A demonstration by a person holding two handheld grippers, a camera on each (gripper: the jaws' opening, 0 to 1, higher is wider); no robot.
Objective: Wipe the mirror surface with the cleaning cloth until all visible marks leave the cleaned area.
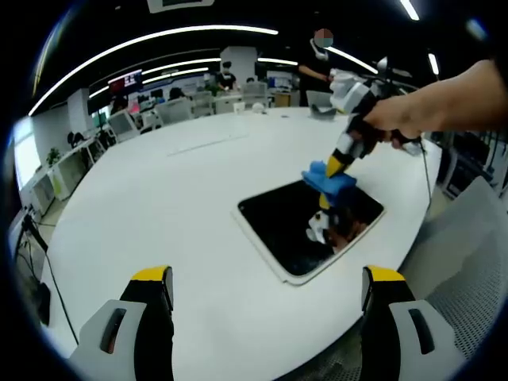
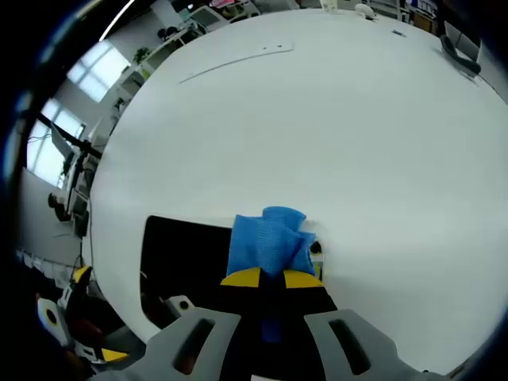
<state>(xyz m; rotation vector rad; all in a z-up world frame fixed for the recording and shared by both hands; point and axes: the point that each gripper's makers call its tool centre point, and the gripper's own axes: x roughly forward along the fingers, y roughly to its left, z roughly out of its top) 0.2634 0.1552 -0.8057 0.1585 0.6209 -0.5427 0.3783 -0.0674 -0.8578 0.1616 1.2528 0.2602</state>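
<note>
Cloth (image 2: 268, 240) sat pinched in the right gripper (image 2: 270, 278), pressed on the mirror (image 1: 305, 226) for wiping; left gripper (image 1: 266, 290) hung spread, clear.

No legible text, label, brand, number or sign is recorded in either view. A wall screen (image 1: 125, 81), far beyond the left gripper's jaws, is lit in red, but its content is too small to be read.

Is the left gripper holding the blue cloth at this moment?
No. In the left gripper view the left gripper has open, empty jaws, while the right gripper presses the blue cloth on the mirror.
</note>
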